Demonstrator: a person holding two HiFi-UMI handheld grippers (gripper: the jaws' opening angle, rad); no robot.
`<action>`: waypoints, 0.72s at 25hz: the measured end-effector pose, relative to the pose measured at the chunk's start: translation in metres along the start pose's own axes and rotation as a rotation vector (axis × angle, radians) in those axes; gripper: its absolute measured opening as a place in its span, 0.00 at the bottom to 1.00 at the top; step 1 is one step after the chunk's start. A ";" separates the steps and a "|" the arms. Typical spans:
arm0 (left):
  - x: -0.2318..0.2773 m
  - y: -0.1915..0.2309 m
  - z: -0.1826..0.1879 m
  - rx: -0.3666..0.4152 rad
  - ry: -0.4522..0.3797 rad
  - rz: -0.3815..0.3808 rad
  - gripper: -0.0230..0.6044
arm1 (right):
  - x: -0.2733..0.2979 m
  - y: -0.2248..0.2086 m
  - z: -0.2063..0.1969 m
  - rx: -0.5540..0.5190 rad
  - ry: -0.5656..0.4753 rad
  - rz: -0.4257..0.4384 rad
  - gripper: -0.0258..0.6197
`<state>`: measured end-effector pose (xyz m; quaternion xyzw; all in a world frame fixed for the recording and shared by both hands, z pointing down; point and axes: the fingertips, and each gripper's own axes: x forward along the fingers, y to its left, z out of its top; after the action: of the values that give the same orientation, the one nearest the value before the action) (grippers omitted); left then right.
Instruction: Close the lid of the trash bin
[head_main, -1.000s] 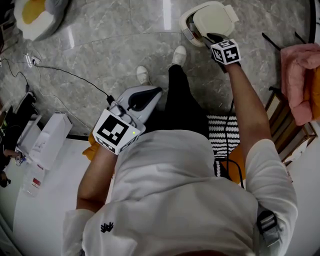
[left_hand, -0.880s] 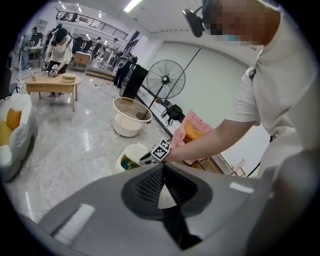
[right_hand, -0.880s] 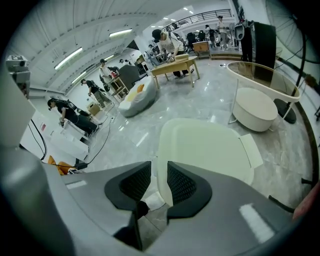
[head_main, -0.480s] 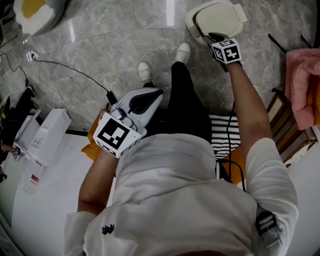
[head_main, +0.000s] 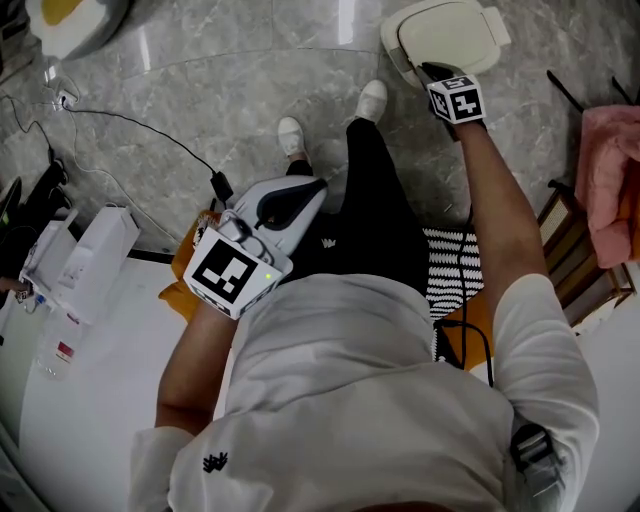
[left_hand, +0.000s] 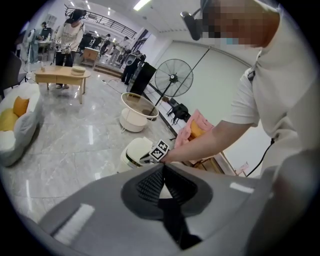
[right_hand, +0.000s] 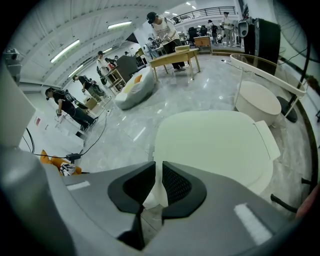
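Note:
The cream trash bin (head_main: 400, 45) stands on the floor at the top right of the head view. Its lid (head_main: 455, 35) lies nearly flat over it. My right gripper (head_main: 426, 70) points steeply down at the lid's front edge. In the right gripper view the lid (right_hand: 210, 145) spreads out just beyond the right gripper (right_hand: 158, 164). Its jaws have just been closing and keep a narrow gap, through which the bin's white front shows. My left gripper (head_main: 318, 184) hangs by the person's leg, far from the bin. In its own view the left gripper (left_hand: 163, 165) is shut and holds nothing.
A black cable (head_main: 130, 140) runs across the marble floor at left, near white boxes (head_main: 95, 265). A pink cloth (head_main: 610, 160) hangs on a rack at right, above a striped mat (head_main: 445, 270). A second round white tub (left_hand: 135, 115) and a fan (left_hand: 173, 80) stand beyond the bin.
The lid has dropped from tilted, with the bin's mouth showing, to nearly flat. My right gripper went down with it. The left gripper sank slightly.

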<state>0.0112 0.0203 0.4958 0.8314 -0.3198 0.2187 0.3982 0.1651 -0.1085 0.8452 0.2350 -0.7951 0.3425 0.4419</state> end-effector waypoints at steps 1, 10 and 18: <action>0.000 0.001 -0.001 0.003 -0.004 0.001 0.13 | 0.002 -0.001 -0.001 -0.001 0.001 -0.004 0.10; 0.005 -0.002 -0.011 -0.085 0.042 0.005 0.13 | 0.021 -0.006 -0.009 -0.009 0.019 -0.022 0.07; 0.005 0.006 -0.014 -0.101 0.036 0.013 0.13 | 0.031 -0.011 -0.012 -0.016 0.038 -0.049 0.04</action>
<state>0.0089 0.0262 0.5103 0.8040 -0.3288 0.2196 0.4440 0.1631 -0.1088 0.8798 0.2441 -0.7833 0.3298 0.4671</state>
